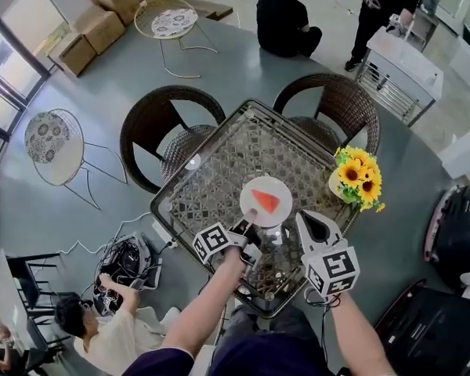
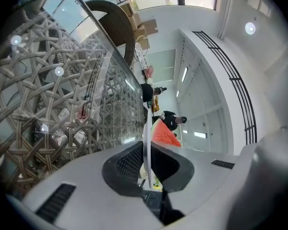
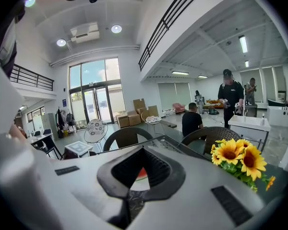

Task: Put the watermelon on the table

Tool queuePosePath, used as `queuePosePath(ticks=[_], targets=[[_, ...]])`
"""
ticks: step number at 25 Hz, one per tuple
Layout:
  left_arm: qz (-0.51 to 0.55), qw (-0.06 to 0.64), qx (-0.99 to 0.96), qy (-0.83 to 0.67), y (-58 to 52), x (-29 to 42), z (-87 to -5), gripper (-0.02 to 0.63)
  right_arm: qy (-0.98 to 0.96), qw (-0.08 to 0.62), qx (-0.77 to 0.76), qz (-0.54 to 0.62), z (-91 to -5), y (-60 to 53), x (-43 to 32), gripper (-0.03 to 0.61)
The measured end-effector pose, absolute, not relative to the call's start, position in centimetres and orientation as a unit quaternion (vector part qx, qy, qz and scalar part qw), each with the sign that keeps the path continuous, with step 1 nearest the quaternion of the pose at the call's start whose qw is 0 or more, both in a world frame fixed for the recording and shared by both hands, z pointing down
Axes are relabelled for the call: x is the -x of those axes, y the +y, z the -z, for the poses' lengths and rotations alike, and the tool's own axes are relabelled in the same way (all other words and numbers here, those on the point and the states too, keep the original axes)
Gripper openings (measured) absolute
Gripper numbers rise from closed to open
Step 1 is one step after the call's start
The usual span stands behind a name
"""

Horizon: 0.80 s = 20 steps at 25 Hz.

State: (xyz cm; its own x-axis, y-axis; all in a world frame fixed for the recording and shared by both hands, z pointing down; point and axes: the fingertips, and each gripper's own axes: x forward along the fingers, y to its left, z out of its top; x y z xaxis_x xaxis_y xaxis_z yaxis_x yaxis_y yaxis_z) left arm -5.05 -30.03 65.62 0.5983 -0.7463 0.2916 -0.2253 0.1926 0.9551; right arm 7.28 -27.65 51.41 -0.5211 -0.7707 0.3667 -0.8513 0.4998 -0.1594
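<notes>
- Head view shows the watermelon (image 1: 265, 201), a red wedge, lying on a round white plate (image 1: 268, 184) over the near half of the table (image 1: 219, 163).
- No view makes clear whether the plate rests on the glass top or hangs just above it.
- Left tongs (image 1: 247, 224) are pinched narrow on the plate's near rim. The left gripper view shows the thin white rim edge-on between the two dark pads, with the red wedge just beyond them.
- Right tongs (image 1: 307, 216) sit just beside the plate on its right, apart from it. Their tips meet and nothing is caught between them. Through the bowed gap behind the tips, the right gripper view shows a bit of plate and red flesh.
- Both arms reach in from the bottom edge of the head view, each with a marker cube behind its tongs.
- The table is square, with a glass top over woven wicker.
- A bunch of sunflowers (image 1: 359, 177) in a pale pot stands at its right corner, near the right tongs.
- Two dark wicker chairs (image 1: 168, 131) are drawn up at the far side.
- Farther out on the grey floor stand two white wire chairs (image 1: 59, 147) and some cardboard boxes (image 1: 102, 14).
- One person in black (image 1: 286, 22) sits and another stands nearby, well apart from the table.
- A third person (image 1: 102, 327) sits at lower left beside a tangle of cables.
</notes>
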Motion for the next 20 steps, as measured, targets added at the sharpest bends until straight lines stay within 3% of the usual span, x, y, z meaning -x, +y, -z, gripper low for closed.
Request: queuePosePath(ticks=[20], targets=[[0.135, 0.676, -0.579, -0.435, -32.2, 3.9, -71.7, 0.026, -0.844, 0.142, -0.473, -0.209, -55.3, -27.9, -8.2, 0.002]])
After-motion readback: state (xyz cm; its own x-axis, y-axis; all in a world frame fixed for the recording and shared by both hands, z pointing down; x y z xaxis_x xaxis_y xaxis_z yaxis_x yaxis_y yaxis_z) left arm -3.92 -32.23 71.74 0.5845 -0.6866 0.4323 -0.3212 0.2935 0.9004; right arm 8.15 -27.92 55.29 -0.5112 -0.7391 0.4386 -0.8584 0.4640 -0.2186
